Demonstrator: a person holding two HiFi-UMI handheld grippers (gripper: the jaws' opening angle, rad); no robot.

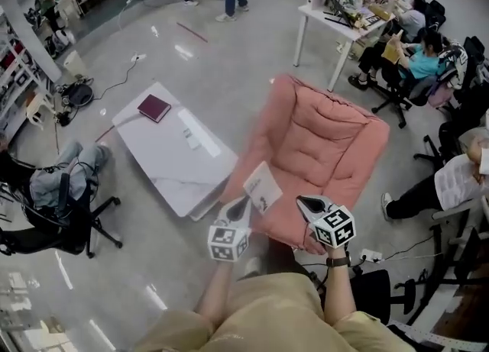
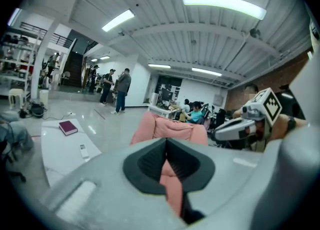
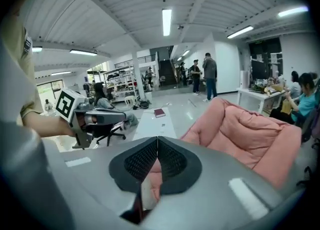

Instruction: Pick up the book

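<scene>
Presently my left tongs (image 1: 241,205) and right tongs (image 1: 306,204) were closed on nothing, probably because no grasp was due yet; I held them at the near edge of the pink armchair (image 1: 321,144). The maroon book (image 1: 154,107) lay on the white desk (image 1: 164,163), left of the armchair.

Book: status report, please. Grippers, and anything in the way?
Left gripper and right gripper shut, empty, at armchair. Maroon book flat on table, untouched, nothing on it. White booklet on armchair by left gripper.

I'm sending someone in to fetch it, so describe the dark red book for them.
Find the low white table beside the pink armchair. The book lies flat at its far corner, dark maroon, unlike the small white remote mid-table.
</scene>
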